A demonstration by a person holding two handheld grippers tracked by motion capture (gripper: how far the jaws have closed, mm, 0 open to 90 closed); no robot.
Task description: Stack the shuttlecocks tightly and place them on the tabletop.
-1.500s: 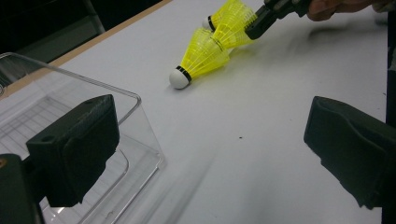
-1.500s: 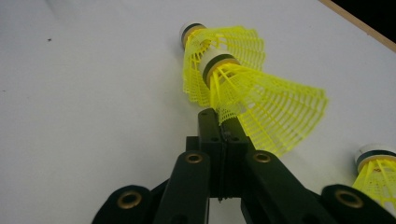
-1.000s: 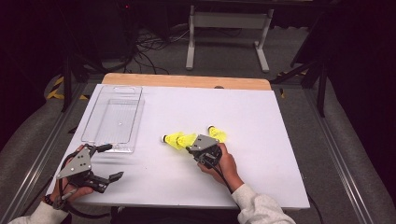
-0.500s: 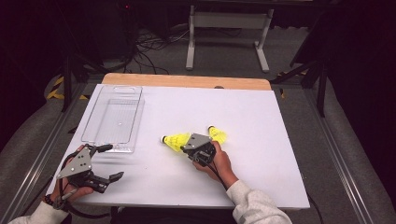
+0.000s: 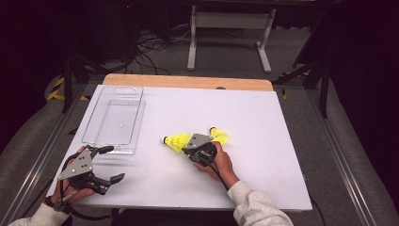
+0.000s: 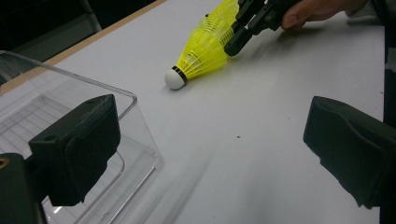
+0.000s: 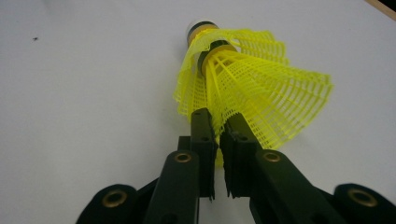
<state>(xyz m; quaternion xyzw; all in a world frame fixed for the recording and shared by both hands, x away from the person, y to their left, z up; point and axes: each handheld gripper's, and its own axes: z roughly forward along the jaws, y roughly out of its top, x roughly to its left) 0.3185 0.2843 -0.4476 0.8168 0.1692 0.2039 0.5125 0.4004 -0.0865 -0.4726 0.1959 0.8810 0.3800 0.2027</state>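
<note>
In the high view, the right hand point(image 5: 217, 162) reaches up from the lower middle of the frame, holding the right gripper point(image 5: 197, 146) low over the table point(image 5: 263, 141) between two yellow shuttlecocks, one point(image 5: 176, 141) pointing left and the other point(image 5: 219, 135) to its right. The right gripper view shows what the high view hides: the jaws have just been easing apart, with a narrow gap between them, and the netted skirt edge of a shuttlecock point(image 7: 247, 88) sits in that gap. At lower left, the left hand point(image 5: 70, 190) holds the left gripper point(image 5: 110, 162) level, jaws wide apart with nothing between them, beside the clear tray point(image 5: 115, 120).
</note>
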